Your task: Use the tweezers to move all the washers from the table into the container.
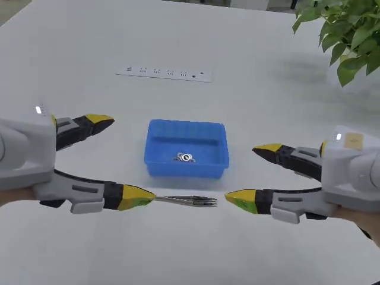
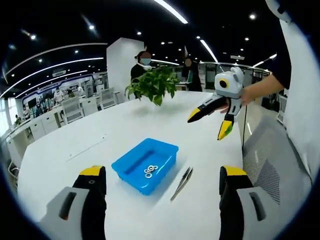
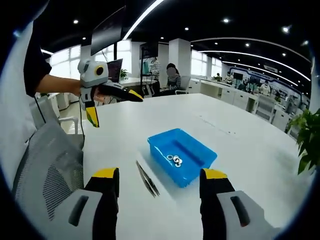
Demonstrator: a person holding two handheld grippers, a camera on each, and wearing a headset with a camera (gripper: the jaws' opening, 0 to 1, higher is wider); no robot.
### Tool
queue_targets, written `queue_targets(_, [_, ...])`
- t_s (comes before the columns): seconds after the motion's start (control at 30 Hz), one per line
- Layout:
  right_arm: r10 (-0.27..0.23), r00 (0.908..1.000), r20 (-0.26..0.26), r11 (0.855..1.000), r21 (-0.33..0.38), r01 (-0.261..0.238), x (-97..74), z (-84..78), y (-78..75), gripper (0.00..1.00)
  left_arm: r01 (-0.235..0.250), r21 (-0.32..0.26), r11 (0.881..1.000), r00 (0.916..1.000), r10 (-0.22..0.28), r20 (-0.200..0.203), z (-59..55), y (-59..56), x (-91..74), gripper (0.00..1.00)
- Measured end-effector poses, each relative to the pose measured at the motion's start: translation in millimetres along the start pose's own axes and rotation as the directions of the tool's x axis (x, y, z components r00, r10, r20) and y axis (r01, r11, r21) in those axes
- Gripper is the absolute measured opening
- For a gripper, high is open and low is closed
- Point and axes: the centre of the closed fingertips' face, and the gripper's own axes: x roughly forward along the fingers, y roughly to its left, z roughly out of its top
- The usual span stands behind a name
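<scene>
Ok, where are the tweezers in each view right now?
Head view: tweezers lie low centre, just below the blue container.
Left gripper view: tweezers lie lower centre, right of the container.
Right gripper view: tweezers lie lower centre, left of the container.
Shared landmark: the blue container, with washers inside.

I have the left gripper (image 1: 133, 158) out on my left, jaws spread wide and tips aimed inward to the right. The right gripper (image 1: 240, 172) faces it from my right, jaws just as wide and tips aimed left. Both sit roughly level. The two nearer jaws point at each other with their tips apart.

In the right gripper view my left hand (image 3: 97, 95) wraps the left gripper's body, and a bare forearm (image 3: 55, 85) runs back to a dark sleeve (image 3: 35, 60). In the left gripper view my right hand (image 2: 247, 95) grips the right gripper likewise.
</scene>
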Motion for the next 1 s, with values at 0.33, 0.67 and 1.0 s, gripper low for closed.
queue_targets(0.33, [0.011,0.9999,-0.006,0.997,-0.072,-0.012,0.5,5.7,10.9,0.79,0.028,0.003,1.0,0.9995,-0.028,0.017,9.8,-15.4,2.2,1.0])
queue_targets(0.67, [0.027,0.9995,-0.016,0.992,-0.123,-0.029,0.9,9.8,20.9,0.83,0.005,-0.004,1.0,0.999,-0.005,0.044,16.1,-14.9,-2.5,1.0])
queue_targets(1.0, [-0.054,0.9985,-0.003,0.992,-0.115,0.053,-5.1,16.0,10.1,0.99,0.018,-0.029,0.999,0.9986,-0.017,0.05,14.5,-30.8,-0.3,1.0])
